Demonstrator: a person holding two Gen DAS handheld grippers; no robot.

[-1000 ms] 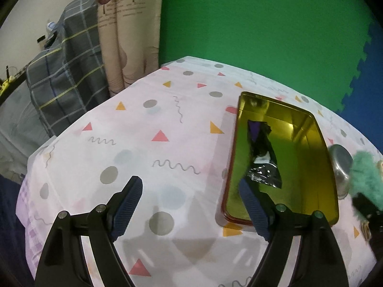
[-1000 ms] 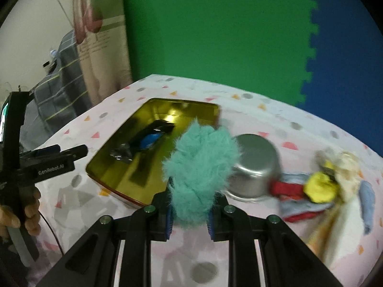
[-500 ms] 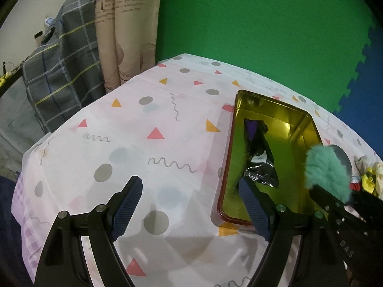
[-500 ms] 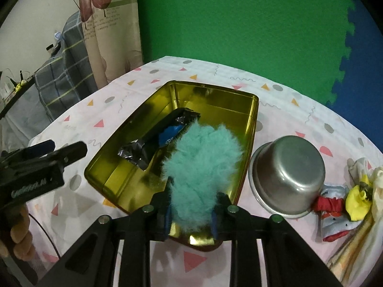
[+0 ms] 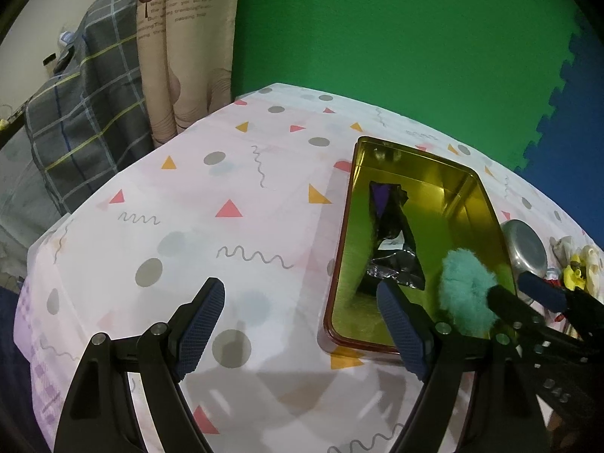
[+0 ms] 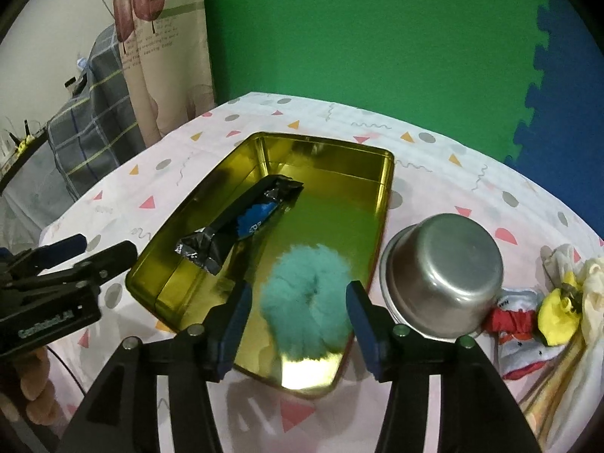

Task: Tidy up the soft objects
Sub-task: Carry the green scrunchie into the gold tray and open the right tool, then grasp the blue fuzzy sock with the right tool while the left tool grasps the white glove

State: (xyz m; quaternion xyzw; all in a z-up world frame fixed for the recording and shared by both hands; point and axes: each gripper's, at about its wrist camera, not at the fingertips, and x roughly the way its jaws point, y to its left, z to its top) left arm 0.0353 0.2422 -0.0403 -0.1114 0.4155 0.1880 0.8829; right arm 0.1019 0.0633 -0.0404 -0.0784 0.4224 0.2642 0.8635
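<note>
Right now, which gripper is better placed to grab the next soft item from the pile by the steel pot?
Right gripper: jaws have just opened off the teal scrunchie in the gold tin, beside the steel pot and sock pile. Left gripper hangs open beyond the tin's other side.

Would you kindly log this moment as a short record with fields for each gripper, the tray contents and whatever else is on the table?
right gripper: open, jaws just opening, fluffy teal scrunchie between them, released
left gripper: open, nothing between its jaws
gold tray: holds scrunchie and dark wrapper
beside tray: upturned steel bowl
table's right edge: pile of small cloth items
</note>
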